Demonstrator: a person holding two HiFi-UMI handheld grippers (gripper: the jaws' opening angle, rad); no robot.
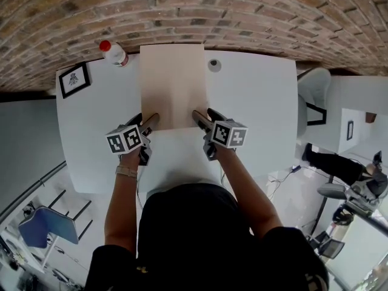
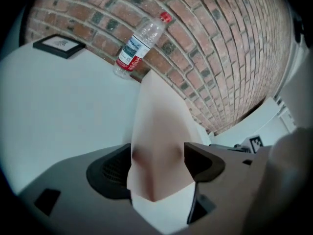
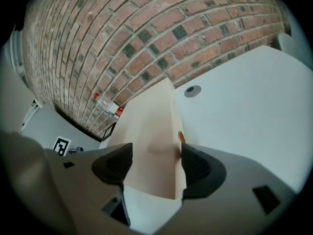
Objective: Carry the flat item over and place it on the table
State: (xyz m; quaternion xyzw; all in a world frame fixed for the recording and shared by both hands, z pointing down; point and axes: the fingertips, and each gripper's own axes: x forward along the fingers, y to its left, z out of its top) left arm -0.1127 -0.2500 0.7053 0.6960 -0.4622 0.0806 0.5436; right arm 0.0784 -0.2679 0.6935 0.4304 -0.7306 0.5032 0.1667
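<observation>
The board (image 1: pixel 174 83) runs ahead from both claws, flat at the white surface (image 1: pixel 254 102); resting or just clear, cannot tell. The left claw (image 1: pixel 145 119) grips its near-left corner, the right claw (image 1: pixel 203 112) the near-right, jaws pressed on it. Judgement: twin corner holds keep it level for setting down.

left gripper (image 1: pixel 151 121) and right gripper (image 1: pixel 200 116) tilt downward, both clamping the board (image 1: pixel 174 83).

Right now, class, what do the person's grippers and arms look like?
The left gripper and right gripper are dark grey, each bearing a cube of black-and-white square markers. The person wears a black short-sleeved top and a wristband on the left.
</observation>
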